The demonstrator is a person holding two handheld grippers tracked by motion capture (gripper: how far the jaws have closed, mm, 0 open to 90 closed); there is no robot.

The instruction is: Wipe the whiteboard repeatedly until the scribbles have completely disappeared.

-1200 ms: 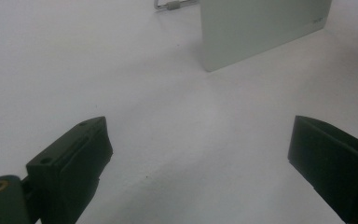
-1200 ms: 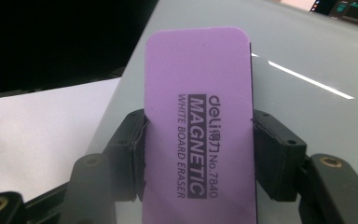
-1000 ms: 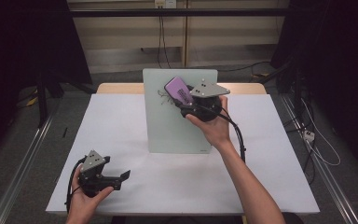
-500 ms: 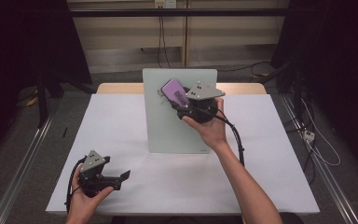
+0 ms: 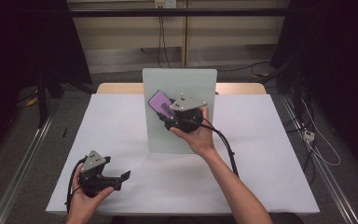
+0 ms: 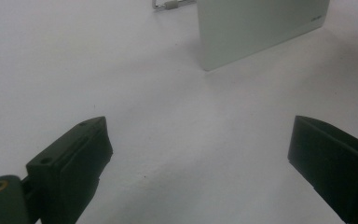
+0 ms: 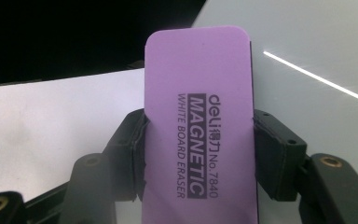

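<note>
Eraser (image 7: 198,126) in purple, printed "deli MAGNETIC WHITE BOARD ERASER No. 7840", sits clamped between the two black jaws of the right gripper (image 7: 199,154), one pad pressing on each long side, its rounded far end sticking out past the jaw tips. From the high view the eraser (image 5: 160,102) shows as a small purple block tilted up and to the left, over the upper left part of the whiteboard (image 5: 186,84), close to its left edge. Whether its face touches the board cannot be told.

The whiteboard is a pale, glossy panel in the middle of the table, its far end toward the back. In the right gripper view its surface (image 7: 317,51) carries a thin bright streak of reflected light.

The right gripper (image 5: 168,109) is held in the person's right hand (image 5: 196,135), the forearm reaching in from the bottom and a black cable trailing back along it.

The left gripper (image 5: 121,177) rests low at the near left of the white table (image 5: 261,154), held in the left hand (image 5: 86,200), well apart from the board. Its jaws stand wide apart with nothing between them. In the left gripper view a near corner of the whiteboard (image 6: 261,28) and a small metal clip (image 6: 168,4) lie ahead.
</note>
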